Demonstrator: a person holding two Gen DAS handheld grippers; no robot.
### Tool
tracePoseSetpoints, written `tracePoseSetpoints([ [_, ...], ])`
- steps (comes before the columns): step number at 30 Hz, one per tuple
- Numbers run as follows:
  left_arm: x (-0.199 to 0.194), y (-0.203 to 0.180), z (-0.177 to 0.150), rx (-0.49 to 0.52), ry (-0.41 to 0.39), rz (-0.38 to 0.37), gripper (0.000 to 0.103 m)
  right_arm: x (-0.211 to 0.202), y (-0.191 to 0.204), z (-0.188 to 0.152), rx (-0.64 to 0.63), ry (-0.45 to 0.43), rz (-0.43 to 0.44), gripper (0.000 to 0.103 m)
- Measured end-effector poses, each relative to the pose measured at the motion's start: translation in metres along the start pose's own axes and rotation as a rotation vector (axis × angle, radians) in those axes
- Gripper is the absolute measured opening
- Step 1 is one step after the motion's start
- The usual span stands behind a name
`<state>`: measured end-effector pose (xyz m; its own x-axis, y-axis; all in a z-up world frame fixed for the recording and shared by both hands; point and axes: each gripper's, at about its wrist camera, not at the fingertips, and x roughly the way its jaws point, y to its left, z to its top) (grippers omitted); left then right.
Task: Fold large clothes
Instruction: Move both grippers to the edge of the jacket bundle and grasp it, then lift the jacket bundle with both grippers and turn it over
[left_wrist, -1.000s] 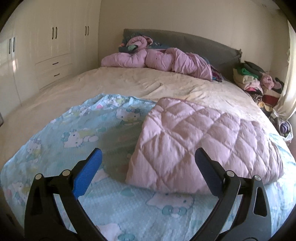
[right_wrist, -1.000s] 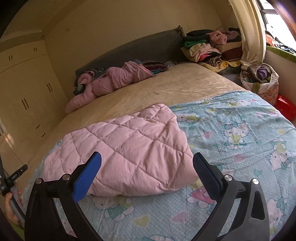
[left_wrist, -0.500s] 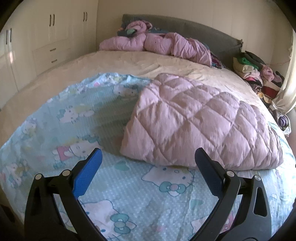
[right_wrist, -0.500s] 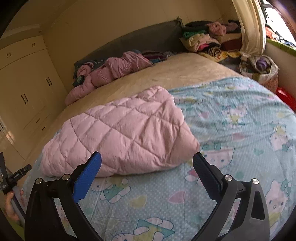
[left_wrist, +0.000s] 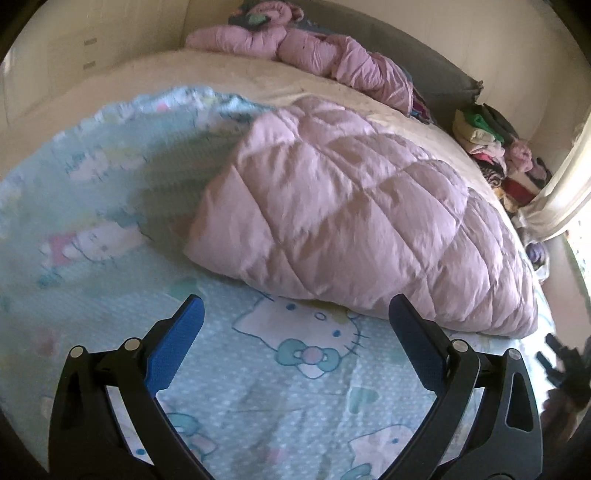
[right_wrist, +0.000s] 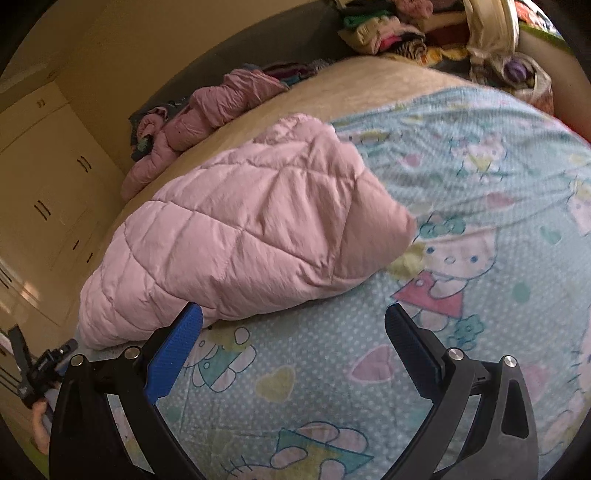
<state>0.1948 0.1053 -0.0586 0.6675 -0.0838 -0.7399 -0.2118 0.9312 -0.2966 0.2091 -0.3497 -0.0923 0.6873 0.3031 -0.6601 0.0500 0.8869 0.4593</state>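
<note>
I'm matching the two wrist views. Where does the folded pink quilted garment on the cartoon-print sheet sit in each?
Left wrist: the pink quilted garment fills centre to right, beyond the open jaws.
Right wrist: it lies centre-left, its near edge by the left finger.
Shared landmark: the crumpled pink jacket at the headboard.
</note>
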Motion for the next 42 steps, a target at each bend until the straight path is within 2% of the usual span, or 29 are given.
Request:
tracePoseSetpoints([
  [6, 0.023, 0.016, 0.005, -0.167, 0.047, -0.162, 0.094, 0.023, -0.010, 0.001, 0.103, 0.066, 0.063, 0.099],
  [10, 0.037, 0.027, 0.009, -0.257, 0.073, -0.218, 0.094, 0.036, -0.016, 0.006, 0.163, 0.094, 0.096, 0.099],
  [24, 0.073, 0.039, 0.033, -0.381, 0.066, -0.250, 0.095, 0.078, -0.047, 0.044, 0.443, 0.044, 0.176, 0.099],
  [32, 0.093, 0.042, 0.043, -0.444, 0.029, -0.257, 0.095, 0.096, -0.045, 0.055, 0.456, -0.028, 0.157, 0.099],
  [33, 0.095, 0.043, 0.044, -0.456, 0.022, -0.258, 0.095, 0.097, -0.044, 0.055, 0.448, -0.036, 0.153, 0.098],
  [36, 0.097, 0.039, 0.047, -0.447, -0.013, -0.247, 0.095, 0.098, -0.039, 0.056, 0.392, -0.059, 0.134, 0.081],
  [38, 0.095, 0.034, 0.050, -0.407, -0.035, -0.228, 0.086, 0.098, -0.035, 0.057, 0.352, -0.069, 0.127, 0.067],
  [40, 0.086, 0.025, 0.055, -0.339, -0.069, -0.210, 0.065, 0.094, -0.025, 0.059, 0.284, -0.083, 0.106, 0.058],
  [42, 0.076, 0.018, 0.059, -0.287, -0.101, -0.198, 0.051, 0.090, -0.011, 0.063, 0.190, -0.096, 0.065, 0.050],
])
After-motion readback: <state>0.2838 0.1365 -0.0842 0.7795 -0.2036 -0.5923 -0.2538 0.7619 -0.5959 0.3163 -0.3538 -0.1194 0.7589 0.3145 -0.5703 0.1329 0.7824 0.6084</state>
